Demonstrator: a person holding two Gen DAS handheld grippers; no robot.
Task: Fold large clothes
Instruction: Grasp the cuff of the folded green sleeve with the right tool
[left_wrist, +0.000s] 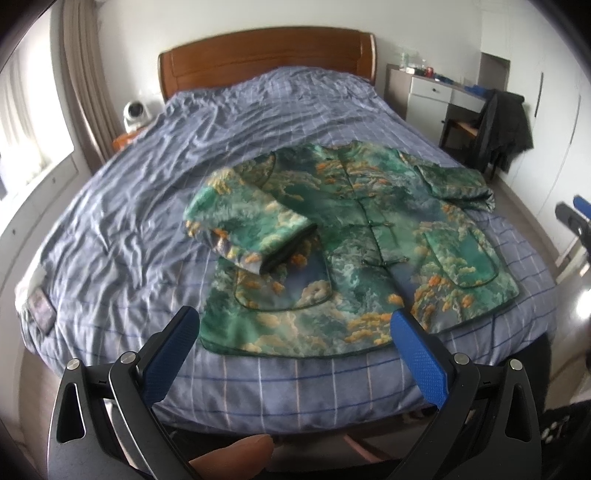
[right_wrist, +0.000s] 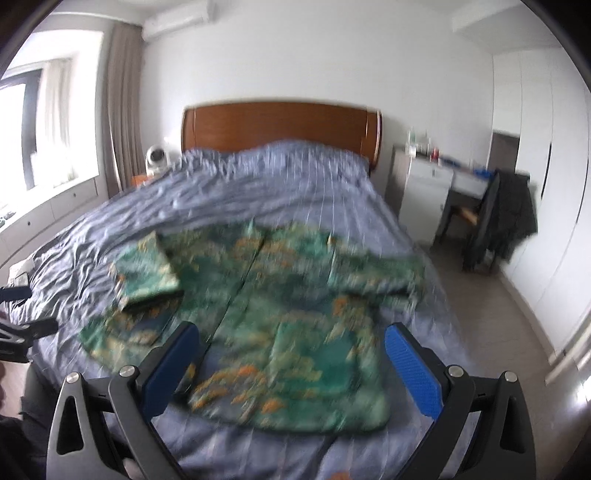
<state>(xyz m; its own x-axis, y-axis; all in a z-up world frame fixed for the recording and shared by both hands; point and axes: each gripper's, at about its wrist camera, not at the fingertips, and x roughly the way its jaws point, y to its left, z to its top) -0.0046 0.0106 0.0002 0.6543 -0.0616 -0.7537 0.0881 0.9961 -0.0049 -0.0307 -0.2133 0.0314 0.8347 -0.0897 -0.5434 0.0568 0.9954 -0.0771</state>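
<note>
A green patterned jacket (left_wrist: 354, 236) is lying face-up on the blue bed cover (left_wrist: 147, 192), one sleeve (left_wrist: 243, 225) already folded inward. Both the left gripper (left_wrist: 295, 325) and right gripper (right_wrist: 291, 339) are hovering with fingers spread, holding nothing. The slick, padded fabric is likely springing open or bunching if pinched unevenly.

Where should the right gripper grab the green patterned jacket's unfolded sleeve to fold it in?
Probably at the cuff end of the spread sleeve, coming in from the bed's right edge. That sleeve lies flat and extended outward on the blue checked bedcover, so its free end lifts easily over the green patterned jacket. The right gripper is open and empty.
</note>
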